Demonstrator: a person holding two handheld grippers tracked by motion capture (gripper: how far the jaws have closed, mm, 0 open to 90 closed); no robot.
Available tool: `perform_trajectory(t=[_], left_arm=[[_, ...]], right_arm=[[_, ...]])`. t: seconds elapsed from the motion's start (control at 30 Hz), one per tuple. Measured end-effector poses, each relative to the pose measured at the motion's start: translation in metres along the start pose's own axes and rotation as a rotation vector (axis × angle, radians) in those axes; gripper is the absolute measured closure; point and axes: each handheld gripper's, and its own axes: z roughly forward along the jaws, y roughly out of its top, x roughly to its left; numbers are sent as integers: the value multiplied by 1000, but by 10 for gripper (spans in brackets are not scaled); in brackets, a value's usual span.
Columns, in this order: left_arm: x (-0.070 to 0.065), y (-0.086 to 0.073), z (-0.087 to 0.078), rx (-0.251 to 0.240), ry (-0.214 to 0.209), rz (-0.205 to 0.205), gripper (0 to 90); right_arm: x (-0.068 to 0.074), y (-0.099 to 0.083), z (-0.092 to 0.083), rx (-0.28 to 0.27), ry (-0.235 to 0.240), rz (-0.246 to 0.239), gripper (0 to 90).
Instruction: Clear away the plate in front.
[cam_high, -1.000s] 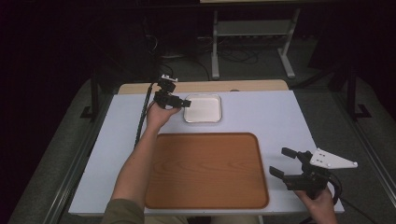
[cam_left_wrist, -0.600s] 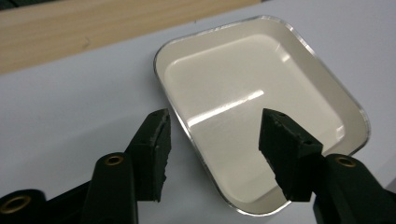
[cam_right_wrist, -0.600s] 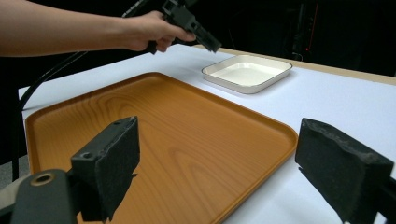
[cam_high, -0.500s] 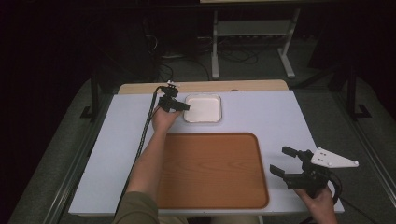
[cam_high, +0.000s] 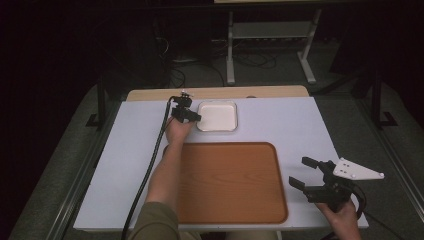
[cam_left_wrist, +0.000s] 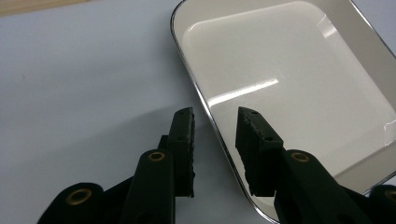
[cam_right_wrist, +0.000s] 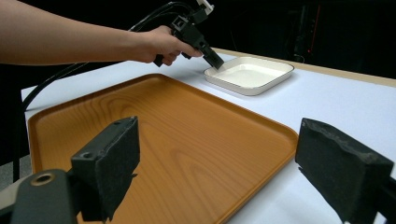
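Note:
A white square dish (cam_high: 217, 116) with a thin metal-coloured rim sits at the back middle of the white table (cam_high: 125, 150). My left gripper (cam_high: 196, 119) points down at the dish's left rim. In the left gripper view the jaws (cam_left_wrist: 215, 119) straddle that rim of the dish (cam_left_wrist: 299, 93), one pad outside and one inside. They have just been closing, and a gap still shows on both sides of the rim. My right gripper (cam_high: 300, 172) hovers wide open near the front right corner, nothing between its jaws (cam_right_wrist: 224, 154).
A large brown wooden tray (cam_high: 230, 180) lies at the front middle, between the two hands, with my left forearm over its left edge. The right gripper view shows the tray (cam_right_wrist: 140, 112) close ahead and the dish (cam_right_wrist: 250, 74) beyond it. Dark floor surrounds the table.
My left gripper has sunk to the dish's left rim and its jaws have narrowed around it. The forearm has shifted right. The right gripper has stayed where it was.

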Motion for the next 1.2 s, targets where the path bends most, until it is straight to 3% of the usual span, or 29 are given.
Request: perform_trajectory(t=[0.4, 0.63, 0.83, 0.93, 1.2], left_arm=[[0, -2, 7, 5, -27, -51, 774], [2, -2, 7, -5, -27, -115, 829], [5, -4, 9, -30, -76, -213, 882], [7, -7, 10, -48, -98, -242, 890], [12, -8, 10, -56, -119, -272, 892]], right_arm=[[0, 0, 1, 5, 11, -4, 133], [1, 0, 2, 4, 15, -7, 133], [2, 1, 2, 3, 21, -9, 133], [2, 1, 1, 6, 26, -11, 133], [3, 1, 2, 2, 28, -12, 135]])
